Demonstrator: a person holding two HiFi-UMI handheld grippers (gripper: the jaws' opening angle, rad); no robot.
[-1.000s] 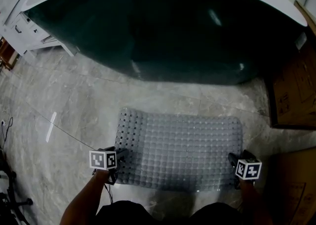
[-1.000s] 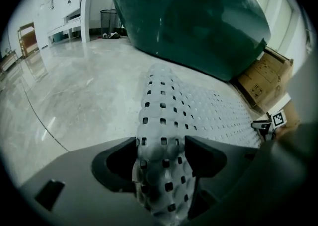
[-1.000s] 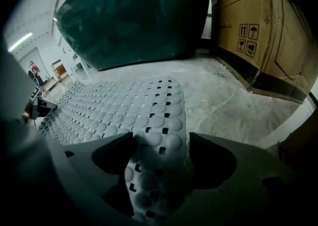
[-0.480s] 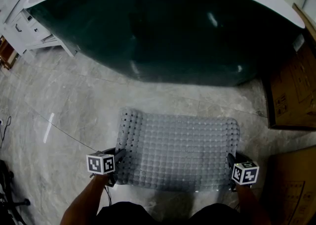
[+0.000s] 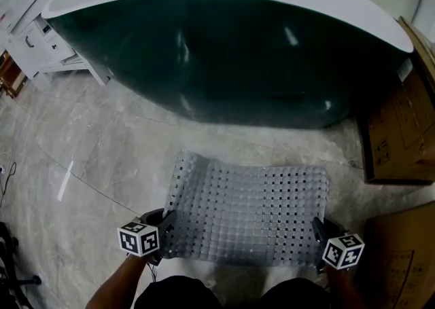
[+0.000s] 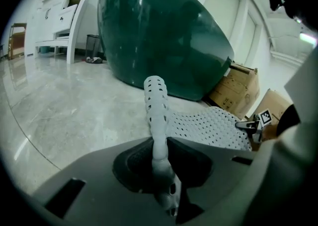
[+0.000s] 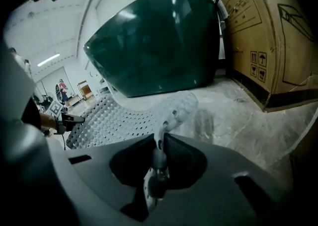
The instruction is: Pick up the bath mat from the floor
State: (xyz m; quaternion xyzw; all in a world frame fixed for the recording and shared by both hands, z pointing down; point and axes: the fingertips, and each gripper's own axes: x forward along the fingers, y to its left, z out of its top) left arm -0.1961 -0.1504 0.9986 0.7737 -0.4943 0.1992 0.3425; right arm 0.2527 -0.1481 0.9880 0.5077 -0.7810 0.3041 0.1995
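Note:
A pale grey perforated bath mat (image 5: 248,209) hangs lifted at its near edge above the marble floor, its far edge still low in front of the tub. My left gripper (image 5: 162,227) is shut on the mat's near left corner (image 6: 160,140); its jaws have just been closing with the mat between them. My right gripper (image 5: 318,234) is shut on the near right corner (image 7: 160,143), and its jaws have likewise just been closing on the mat. Across the sagging mat, the left gripper view shows the right gripper (image 6: 251,126) and the right gripper view shows the left gripper (image 7: 67,119).
A dark green bathtub (image 5: 224,56) with a white rim stands just beyond the mat. Cardboard boxes (image 5: 401,131) lean at the right. White cabinets (image 5: 37,46) stand at the far left. A black cable (image 5: 5,178) lies on the grey marble floor (image 5: 88,158) at the left edge.
Both grippers have closed on the mat's near corners and risen. The mat, flat on the floor before, now has its near edge lifted and its underside holes showing.

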